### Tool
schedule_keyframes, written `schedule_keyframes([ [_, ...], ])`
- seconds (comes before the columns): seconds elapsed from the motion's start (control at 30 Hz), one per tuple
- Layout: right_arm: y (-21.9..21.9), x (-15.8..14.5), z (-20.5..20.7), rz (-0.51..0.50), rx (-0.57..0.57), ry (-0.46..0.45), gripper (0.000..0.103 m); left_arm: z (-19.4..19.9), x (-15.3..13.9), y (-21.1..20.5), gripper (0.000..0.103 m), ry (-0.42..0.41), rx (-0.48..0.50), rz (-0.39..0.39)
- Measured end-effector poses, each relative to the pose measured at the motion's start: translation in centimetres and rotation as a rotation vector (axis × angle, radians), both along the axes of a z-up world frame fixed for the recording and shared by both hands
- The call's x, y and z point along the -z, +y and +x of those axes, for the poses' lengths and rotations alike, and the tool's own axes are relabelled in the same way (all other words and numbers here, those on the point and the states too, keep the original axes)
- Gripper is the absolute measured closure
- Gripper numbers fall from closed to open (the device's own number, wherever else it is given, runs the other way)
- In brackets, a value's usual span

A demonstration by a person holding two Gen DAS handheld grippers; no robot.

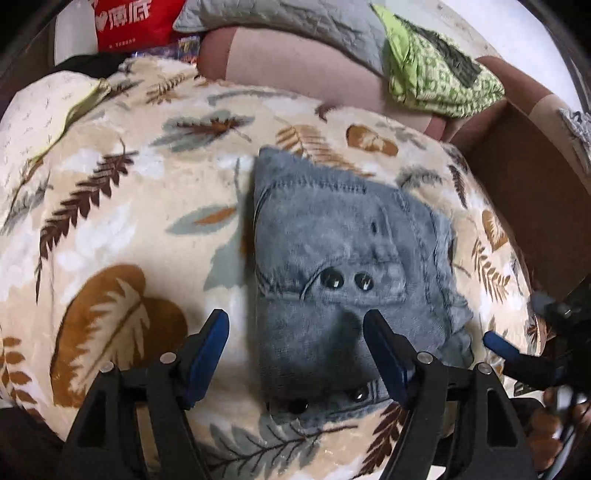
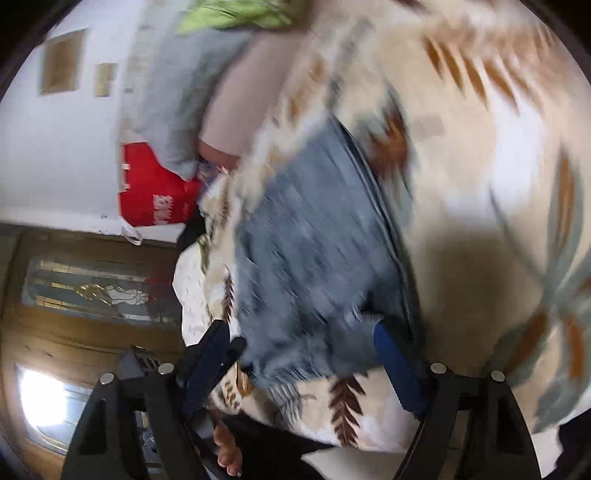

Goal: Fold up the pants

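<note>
The blue-grey pants (image 1: pixel 351 251) lie folded into a compact bundle on the leaf-patterned blanket (image 1: pixel 122 229), with dark snap buttons (image 1: pixel 332 278) facing up. My left gripper (image 1: pixel 295 332) hovers open over the bundle's near left edge, one finger above the fabric and the other above the blanket. One blue finger (image 1: pixel 496 343) of the right gripper shows at the bundle's near right corner. In the blurred right wrist view, my right gripper (image 2: pixel 301 343) stands open with the frayed edge of the pants (image 2: pixel 314 240) lying between its fingers. The pads do not visibly press on it.
A brown cardboard box (image 1: pixel 524 206) stands at the blanket's right edge. A green patterned cloth (image 1: pixel 439 74), a grey quilted pillow (image 1: pixel 295 22) and a red bag (image 1: pixel 133 22) lie behind. A person's bare foot (image 2: pixel 227 450) shows below the bed edge, with a wooden door (image 2: pixel 74 332) beyond it.
</note>
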State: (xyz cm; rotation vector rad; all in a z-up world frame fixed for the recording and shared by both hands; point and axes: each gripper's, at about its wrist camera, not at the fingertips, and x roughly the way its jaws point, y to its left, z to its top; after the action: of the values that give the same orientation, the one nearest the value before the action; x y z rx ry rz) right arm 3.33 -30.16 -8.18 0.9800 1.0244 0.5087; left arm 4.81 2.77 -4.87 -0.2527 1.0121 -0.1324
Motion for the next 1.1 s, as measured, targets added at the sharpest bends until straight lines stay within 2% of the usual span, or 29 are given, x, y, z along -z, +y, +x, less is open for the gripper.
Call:
schedule_keyframes([
  [0.1, 0.6, -0.1, 0.5, 0.053, 0.0, 0.025, 0.02, 0.7, 1.4, 0.0, 0.027, 0.049, -0.009, 0.006],
  [0.23, 1.5, 2.8, 1.5, 0.132, 0.009, 0.129, 0.02, 1.0, 2.4, 0.6, 0.027, 0.052, -0.028, -0.034],
  [0.33, 2.8, 3.7, 2.0, 0.085, -0.007, 0.158, 0.02, 1.0, 2.5, 0.5, 0.026, 0.05, -0.022, -0.027],
  [0.37, 2.6, 4.2, 2.2, 0.065, 0.019, 0.176, 0.021, 1.0, 2.5, 0.5, 0.026, 0.048, -0.019, -0.023],
  [0.43, 1.3, 4.9, 2.1, 0.059, 0.074, 0.196, 0.032, 1.0, 2.5, 0.3, 0.026, 0.041, -0.019, -0.016],
  [0.47, 0.9, 4.8, 2.3, 0.046, 0.097, 0.192, 0.033, 0.9, 2.5, 0.3, 0.026, 0.039, -0.021, -0.015],
  [0.57, 0.9, 5.0, 3.3, -0.046, 0.107, 0.202, 0.044, 0.7, 2.5, 0.2, 0.025, 0.032, -0.023, -0.005],
  [0.6, 0.9, 5.2, 3.5, -0.064, 0.104, 0.212, 0.057, 0.8, 2.6, 0.2, 0.025, 0.034, -0.028, -0.005],
  [0.63, 0.8, 5.1, 3.6, -0.086, 0.099, 0.211, 0.082, 0.8, 2.6, 0.3, 0.025, 0.037, -0.03, -0.009],
  [0.67, 0.9, 4.8, 3.4, -0.1, 0.091, 0.197, 0.094, 0.8, 2.5, 0.4, 0.024, 0.041, -0.029, -0.011],
  [0.8, 1.4, 1.1, 2.1, -0.124, 0.084, 0.097, 0.097, 0.8, 1.6, 0.9, 0.025, 0.041, -0.047, -0.005],
  [0.93, 1.3, -3.1, 0.2, -0.09, 0.106, 0.009, 0.097, 0.4, -1.5, 1.4, 0.025, -0.033, -0.07, 0.011],
  [1.03, 0.9, -3.1, -1.1, -0.077, 0.115, 0.003, 0.098, 0.6, -3.6, 0.6, 0.024, -0.083, -0.062, 0.036],
  [1.1, 0.7, -1.2, -1.1, -0.175, 0.127, 0.031, 0.098, 1.5, -3.0, -1.3, 0.022, -0.056, -0.006, 0.088],
])
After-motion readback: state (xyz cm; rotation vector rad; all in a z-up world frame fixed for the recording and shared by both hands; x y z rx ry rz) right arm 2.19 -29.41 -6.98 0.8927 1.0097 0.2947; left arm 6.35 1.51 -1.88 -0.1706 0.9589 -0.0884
